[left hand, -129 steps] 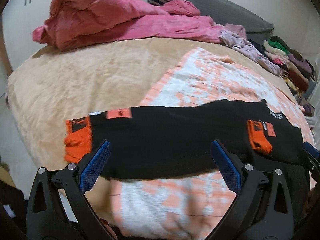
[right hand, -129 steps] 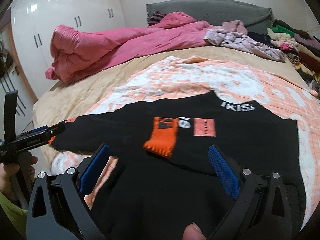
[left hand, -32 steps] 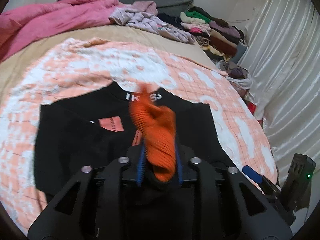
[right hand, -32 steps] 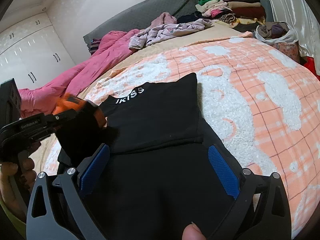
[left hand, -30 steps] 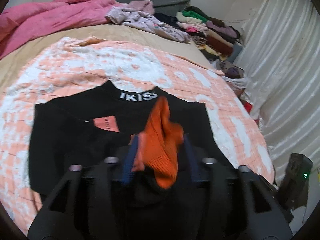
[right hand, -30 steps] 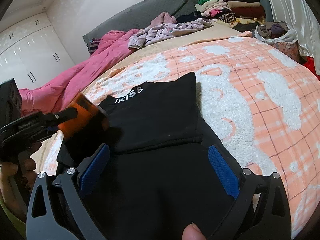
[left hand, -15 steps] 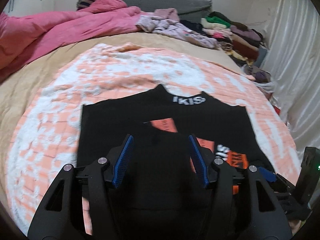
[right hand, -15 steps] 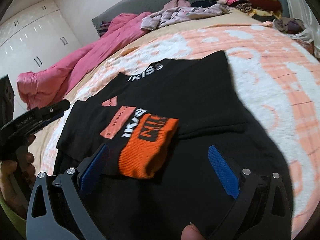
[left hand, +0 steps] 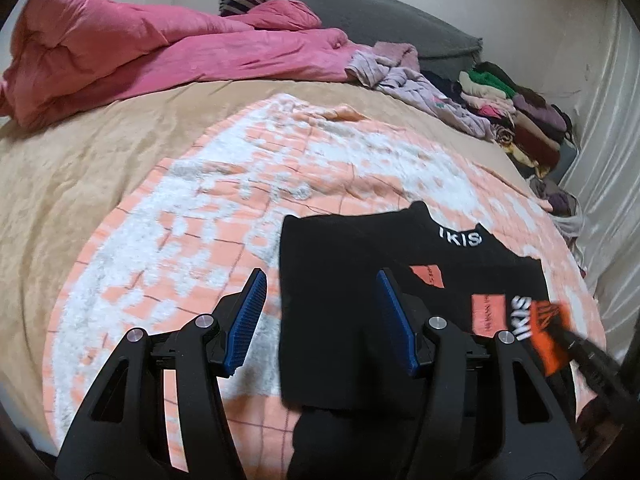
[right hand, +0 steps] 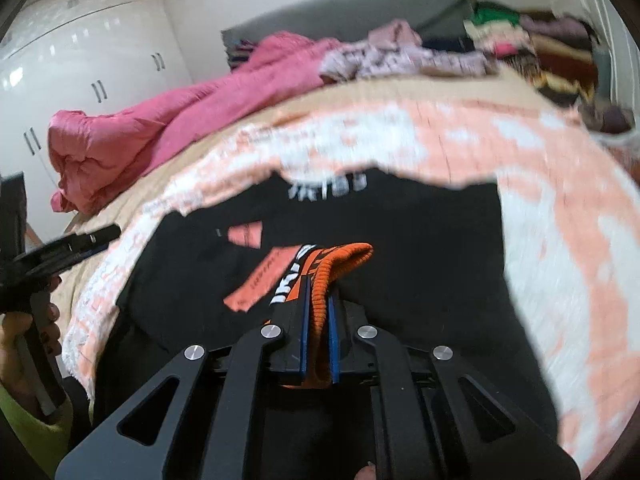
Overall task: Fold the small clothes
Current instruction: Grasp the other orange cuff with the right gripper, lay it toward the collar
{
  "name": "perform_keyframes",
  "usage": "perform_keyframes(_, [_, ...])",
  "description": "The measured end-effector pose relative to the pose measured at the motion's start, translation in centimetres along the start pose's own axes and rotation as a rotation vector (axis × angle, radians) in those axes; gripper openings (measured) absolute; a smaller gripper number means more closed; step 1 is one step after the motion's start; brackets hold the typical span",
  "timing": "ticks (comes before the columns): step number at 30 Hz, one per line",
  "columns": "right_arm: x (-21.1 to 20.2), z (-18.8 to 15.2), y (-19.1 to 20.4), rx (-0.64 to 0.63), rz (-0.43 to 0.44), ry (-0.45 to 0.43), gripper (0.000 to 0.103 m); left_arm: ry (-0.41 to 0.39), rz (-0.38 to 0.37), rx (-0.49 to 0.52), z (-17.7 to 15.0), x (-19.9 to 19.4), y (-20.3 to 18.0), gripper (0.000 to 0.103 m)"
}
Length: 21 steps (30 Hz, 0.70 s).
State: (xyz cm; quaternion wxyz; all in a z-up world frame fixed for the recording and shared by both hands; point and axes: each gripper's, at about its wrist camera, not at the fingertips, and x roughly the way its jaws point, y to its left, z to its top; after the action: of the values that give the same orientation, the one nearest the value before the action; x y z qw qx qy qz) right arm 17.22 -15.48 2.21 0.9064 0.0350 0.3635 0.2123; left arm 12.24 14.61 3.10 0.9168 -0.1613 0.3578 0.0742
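Black long-sleeved top with white lettering (left hand: 360,292) lies flat on the peach-and-white checked fleece blanket (left hand: 192,248) covering the bed; right tool (right hand: 317,304) clamps its ribbed orange cuff (right hand: 336,264); left tool (left hand: 320,320), jaws apart, grips nothing, poised over the top's left edge.

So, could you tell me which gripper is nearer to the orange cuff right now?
Right. The right gripper is shut on the orange cuff, pinching it between its pads. The left gripper is open over the opposite edge of the black top, apart from the cuff.
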Motion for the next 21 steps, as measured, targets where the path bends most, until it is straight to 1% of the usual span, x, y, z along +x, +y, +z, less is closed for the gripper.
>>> perform_keyframes(4, [-1.3,2.1,0.0,-0.096,-0.055,-0.08,0.007,-0.003,-0.011,0.009,0.1,0.1,-0.6,0.049])
perform_keyframes(7, [-0.9,2.4,-0.9,-0.14,-0.121,-0.091,0.007,0.006,-0.018,0.036,0.1,0.7,-1.7,0.049])
perform_keyframes(10, [0.2,1.6,-2.1,-0.158,-0.184,-0.059,0.007,0.03,-0.025,0.086,-0.1,1.7,-3.4,0.049])
perform_keyframes(14, [1.5,0.4,-3.5,-0.133,-0.211,-0.025,0.007,0.07,-0.039,0.135,-0.9,3.4,-5.3,0.049])
perform_keyframes(16, [2.0,0.0,-3.9,-0.125,-0.238,-0.003,0.007,0.097,-0.037,0.169,-1.5,4.3,-6.2,0.049])
perform_keyframes(20, [2.8,-1.0,-4.6,-0.083,-0.279,0.057,0.007,0.154,-0.035,0.211,-3.0,5.8,-6.8,0.049])
perform_keyframes(21, [3.1,-1.2,-4.8,-0.077,-0.289,0.071,0.01,0.161,-0.029,0.219,-3.3,6.0,-6.9,0.049])
